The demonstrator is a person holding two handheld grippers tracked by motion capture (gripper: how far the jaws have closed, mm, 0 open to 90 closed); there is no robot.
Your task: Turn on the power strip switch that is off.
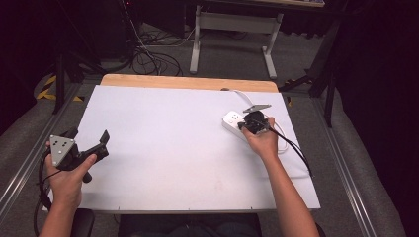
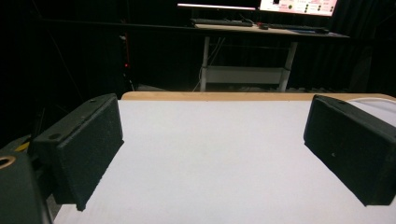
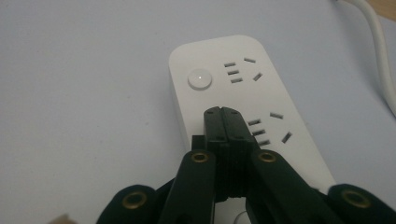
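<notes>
A white power strip lies at the right of the white table, with its round button and sets of socket slots facing up. My right gripper hovers just above the strip, jaws shut together with nothing between them, their tip a short way behind the button. My left gripper is held at the table's left edge, jaws wide open; its black pads frame bare table surface.
The strip's white cable runs off toward the table's back right. A wooden strip borders the table's far edge. Beyond stand a desk frame and floor cables. A black cable trails from the right gripper.
</notes>
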